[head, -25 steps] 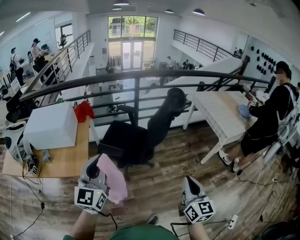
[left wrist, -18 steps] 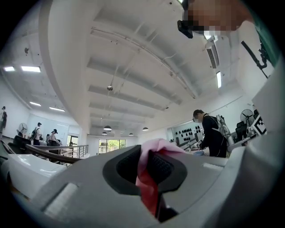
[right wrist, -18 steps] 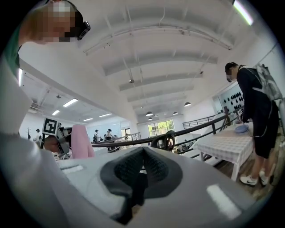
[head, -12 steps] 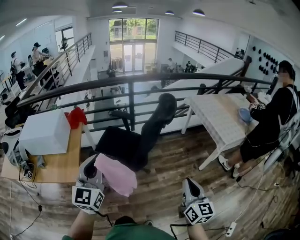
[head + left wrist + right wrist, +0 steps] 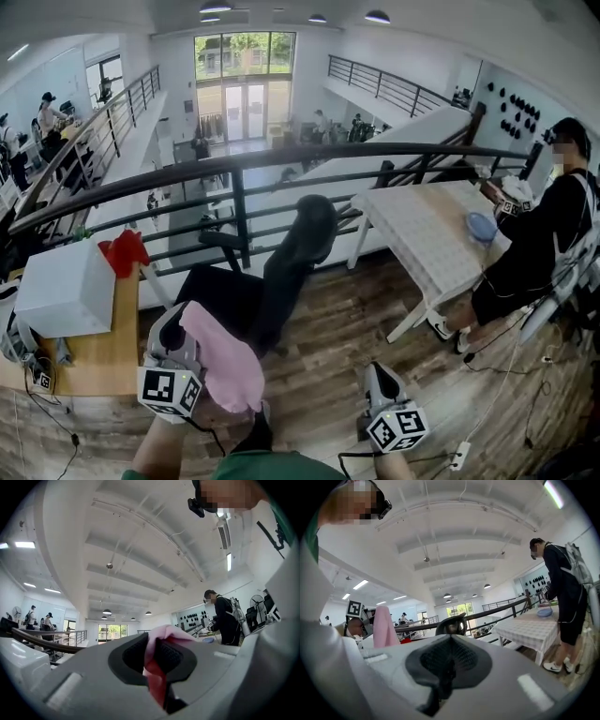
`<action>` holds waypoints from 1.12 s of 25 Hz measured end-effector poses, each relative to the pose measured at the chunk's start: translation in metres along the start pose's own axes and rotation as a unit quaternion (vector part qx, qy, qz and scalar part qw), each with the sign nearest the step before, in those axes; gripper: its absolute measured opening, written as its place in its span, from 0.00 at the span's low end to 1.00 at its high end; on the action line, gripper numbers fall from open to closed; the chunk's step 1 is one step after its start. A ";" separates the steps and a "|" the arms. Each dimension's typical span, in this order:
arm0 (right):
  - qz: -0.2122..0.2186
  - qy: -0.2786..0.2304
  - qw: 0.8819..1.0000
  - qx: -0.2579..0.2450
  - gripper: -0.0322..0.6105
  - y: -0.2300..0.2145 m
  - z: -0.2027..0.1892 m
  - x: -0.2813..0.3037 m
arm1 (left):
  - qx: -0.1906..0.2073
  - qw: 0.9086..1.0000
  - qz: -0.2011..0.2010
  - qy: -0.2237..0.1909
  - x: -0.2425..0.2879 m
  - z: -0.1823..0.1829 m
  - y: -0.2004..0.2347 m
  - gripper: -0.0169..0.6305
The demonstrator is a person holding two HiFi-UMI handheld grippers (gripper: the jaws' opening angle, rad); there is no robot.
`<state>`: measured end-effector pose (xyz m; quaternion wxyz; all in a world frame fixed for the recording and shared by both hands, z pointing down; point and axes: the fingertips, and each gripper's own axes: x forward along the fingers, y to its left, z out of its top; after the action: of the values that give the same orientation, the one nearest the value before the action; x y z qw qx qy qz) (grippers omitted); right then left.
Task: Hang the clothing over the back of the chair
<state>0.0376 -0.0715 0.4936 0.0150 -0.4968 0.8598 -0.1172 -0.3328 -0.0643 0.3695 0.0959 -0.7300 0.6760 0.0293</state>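
The clothing is a pink garment (image 5: 228, 367), bunched and hanging from my left gripper (image 5: 180, 323), which is shut on a fold of it. In the left gripper view the cloth (image 5: 162, 634) is pinched between the dark pads and droops below them. The black office chair (image 5: 246, 298) stands just ahead of the left gripper, its tall back (image 5: 302, 242) to the right, seen edge-on. My right gripper (image 5: 378, 372) is lower right, shut and empty. The right gripper view shows its jaws (image 5: 450, 660) together, with the chair back (image 5: 452, 624) beyond and the garment (image 5: 384, 626) at left.
A dark metal railing (image 5: 281, 157) runs behind the chair over a drop to a lower floor. A wooden desk (image 5: 103, 352) with a white box (image 5: 64, 287) stands at left. At right a person in black (image 5: 539, 246) stands by a white table (image 5: 422, 230). Cables and a power strip (image 5: 459, 456) lie on the floor.
Both grippers have moved toward the chair, which now lies closer and more to the left in the head view. The pink garment stays in the left gripper's grip.
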 end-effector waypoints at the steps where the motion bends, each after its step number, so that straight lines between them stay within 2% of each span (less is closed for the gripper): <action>1: -0.009 -0.002 1.000 -0.002 0.04 -0.007 0.005 0.010 | -0.003 1.000 -0.002 0.000 0.017 -0.003 0.005 0.07; 9: -0.060 -0.021 0.998 -0.014 0.04 -0.043 0.044 0.104 | -0.006 0.999 -0.036 0.002 0.164 -0.027 0.049 0.07; 15: -0.079 -0.012 0.997 -0.016 0.04 -0.047 0.046 0.155 | 0.028 0.993 -0.099 0.063 0.278 -0.059 0.066 0.07; 19: -0.079 0.003 0.997 -0.014 0.04 -0.042 0.036 0.181 | 0.009 0.988 -0.123 0.098 0.342 -0.073 0.072 0.07; 24: -0.083 0.003 0.997 -0.002 0.04 -0.050 0.033 0.188 | -0.020 0.981 -0.154 0.113 0.390 -0.053 0.044 0.07; 28: -0.083 0.003 0.997 0.008 0.04 -0.072 0.030 0.181 | -0.010 0.978 -0.187 0.092 0.411 -0.017 -0.009 0.07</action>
<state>0.0115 -0.2671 0.4967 0.0061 -0.5660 0.8146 -0.1265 -0.2912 -0.4699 0.3164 0.0293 -0.8442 0.5329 -0.0499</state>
